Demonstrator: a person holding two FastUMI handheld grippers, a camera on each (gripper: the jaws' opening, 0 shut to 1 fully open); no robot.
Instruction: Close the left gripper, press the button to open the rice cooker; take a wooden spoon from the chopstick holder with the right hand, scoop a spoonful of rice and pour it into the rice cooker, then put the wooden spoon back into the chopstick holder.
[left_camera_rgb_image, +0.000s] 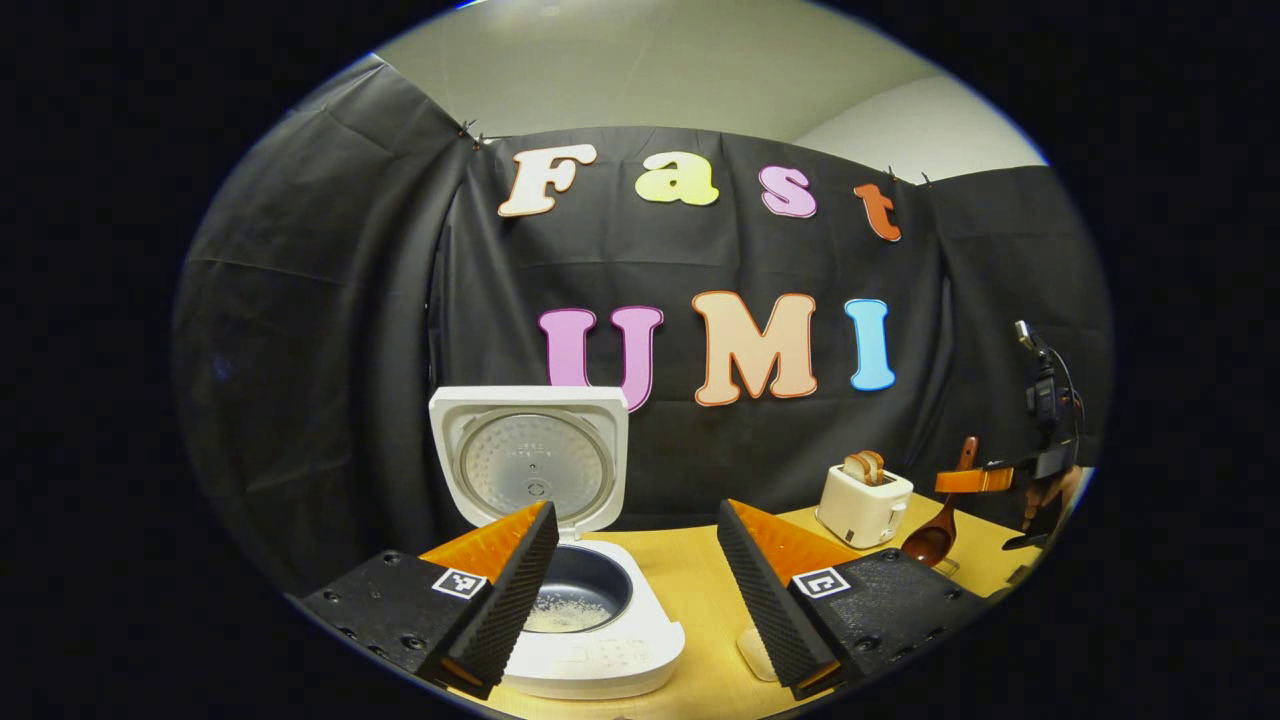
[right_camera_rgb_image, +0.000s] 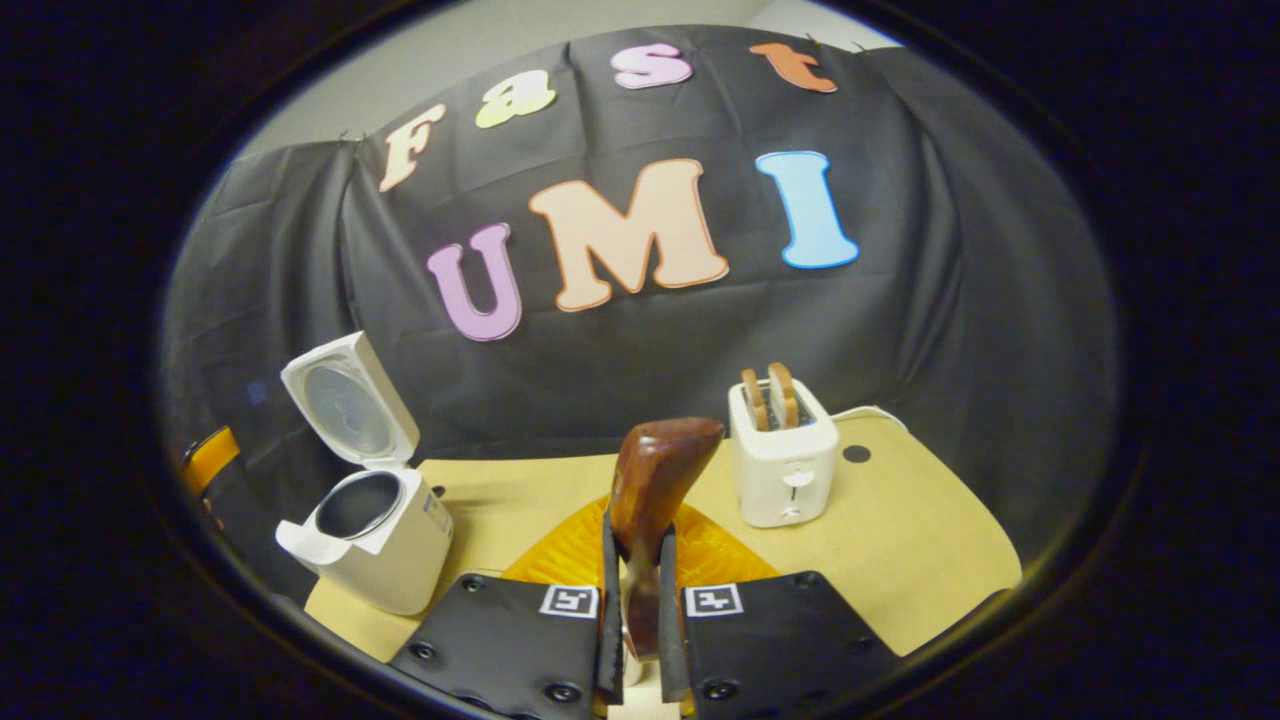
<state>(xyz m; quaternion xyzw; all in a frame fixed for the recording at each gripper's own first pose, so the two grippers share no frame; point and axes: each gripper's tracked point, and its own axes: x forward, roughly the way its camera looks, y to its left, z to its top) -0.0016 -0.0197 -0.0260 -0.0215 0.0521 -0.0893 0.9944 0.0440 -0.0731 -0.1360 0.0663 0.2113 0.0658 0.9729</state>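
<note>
Table (right_camera_rgb_image: 900, 540) lies under both my grippers. Rice cooker (left_camera_rgb_image: 590, 600) sits just ahead of my left gripper (left_camera_rgb_image: 632, 570), lid up, rice in its pot; that gripper's 2 fingers are spread wide. Toaster (right_camera_rgb_image: 783, 460) stands ahead of my right gripper (right_camera_rgb_image: 640, 600), which pinches the wooden spoon (right_camera_rgb_image: 655, 480) by its handle, bowl forward.

Black cloth wall (left_camera_rgb_image: 700, 450) backs light wood table (left_camera_rgb_image: 690, 580); pale wall, ceiling (left_camera_rgb_image: 650, 70) above; toaster (right_camera_rgb_image: 783, 460) far right.
</note>
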